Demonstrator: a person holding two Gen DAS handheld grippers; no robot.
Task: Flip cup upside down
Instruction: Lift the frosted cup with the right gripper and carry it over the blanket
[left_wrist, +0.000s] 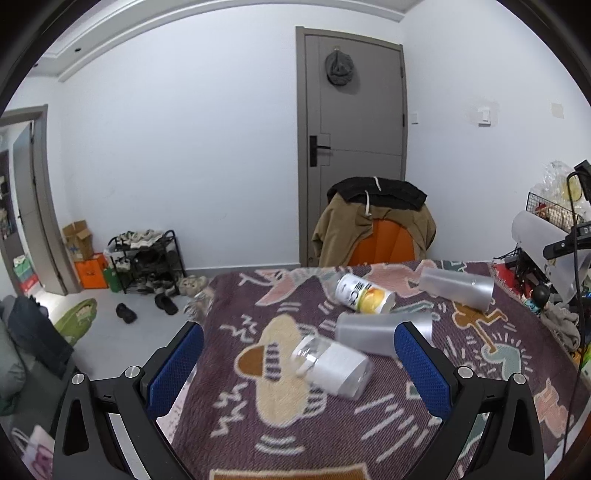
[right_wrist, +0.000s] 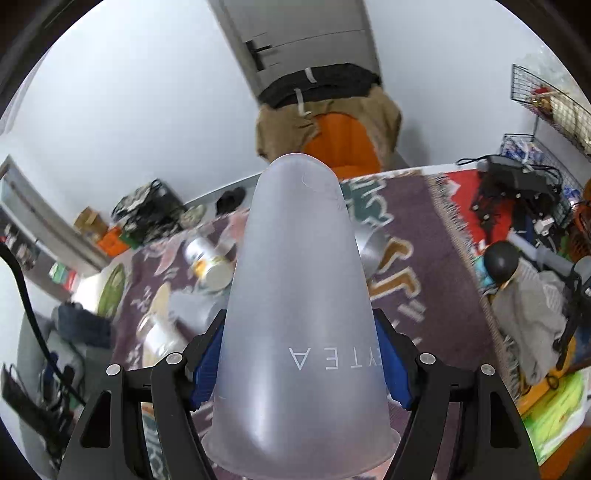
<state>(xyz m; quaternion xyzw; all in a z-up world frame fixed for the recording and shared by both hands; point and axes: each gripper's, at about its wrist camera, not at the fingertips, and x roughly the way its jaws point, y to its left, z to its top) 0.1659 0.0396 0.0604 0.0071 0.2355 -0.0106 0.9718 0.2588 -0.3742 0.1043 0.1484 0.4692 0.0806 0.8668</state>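
Observation:
My right gripper (right_wrist: 299, 362) is shut on a frosted plastic cup (right_wrist: 295, 295), held in the air with its rim toward the camera and its base pointing away. My left gripper (left_wrist: 299, 347) is open and empty, low over the patterned cloth (left_wrist: 258, 424). A clear bottle with a white label (left_wrist: 334, 363) lies on its side between the left fingers. Two more frosted cups lie on their sides: one (left_wrist: 369, 332) by the right finger, one (left_wrist: 458, 288) farther back right. A yellow-labelled bottle (left_wrist: 365, 293) lies between them.
The cloth covers a table whose left edge (left_wrist: 192, 369) drops to the floor. An orange chair draped with jackets (left_wrist: 376, 225) stands behind the table. Cluttered wire racks and cables (left_wrist: 554, 229) crowd the right side. A shoe rack (left_wrist: 147, 258) stands by the far wall.

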